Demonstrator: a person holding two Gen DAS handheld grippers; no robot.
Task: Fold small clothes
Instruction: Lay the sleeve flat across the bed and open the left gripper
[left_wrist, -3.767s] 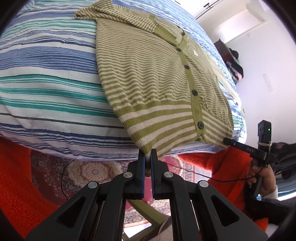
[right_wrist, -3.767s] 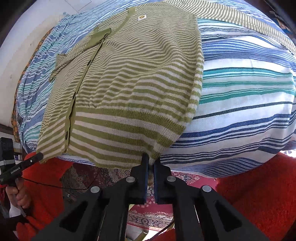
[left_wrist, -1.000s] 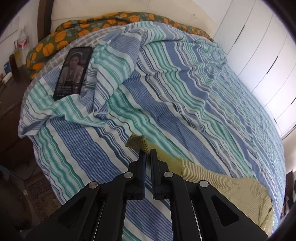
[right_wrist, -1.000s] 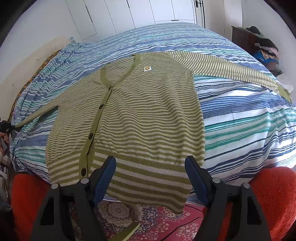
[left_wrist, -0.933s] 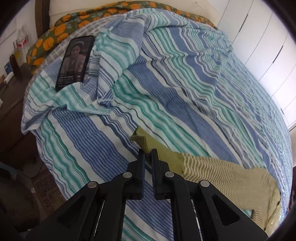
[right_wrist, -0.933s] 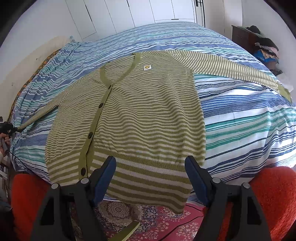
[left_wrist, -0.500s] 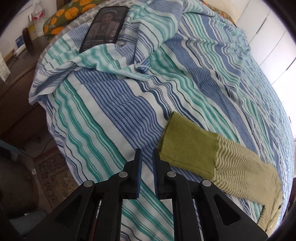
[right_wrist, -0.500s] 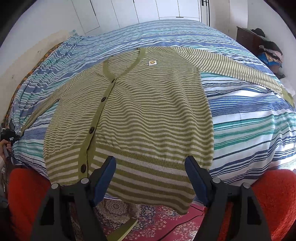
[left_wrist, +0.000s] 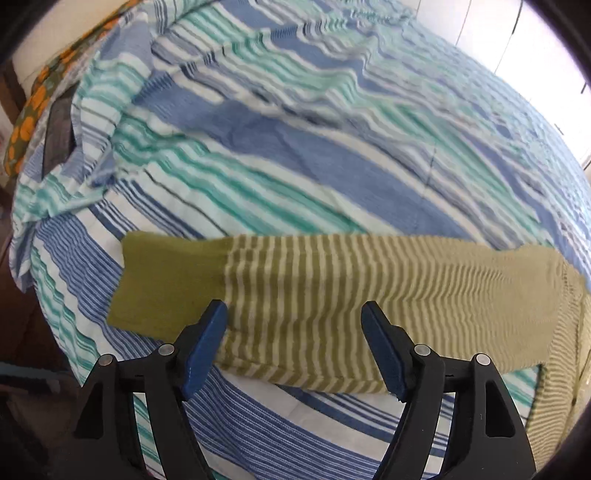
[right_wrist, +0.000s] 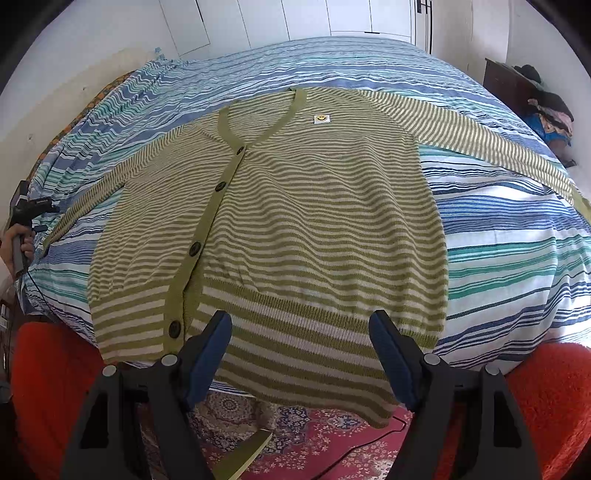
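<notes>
The left gripper hung with its jaws spread, having just opened with nothing pinched, and just beyond its tips the sleeve lay flat across the bedspread, its plain cuff off to the tool's left. The right gripper was also spread and empty, over the hem of the cardigan, which lay face up and buttoned, the far sleeve stretching out to that tool's right. Spreading looked done and folding not yet begun; next, I judge, a sleeve must be pinched near its cuff and carried across the body.
</notes>
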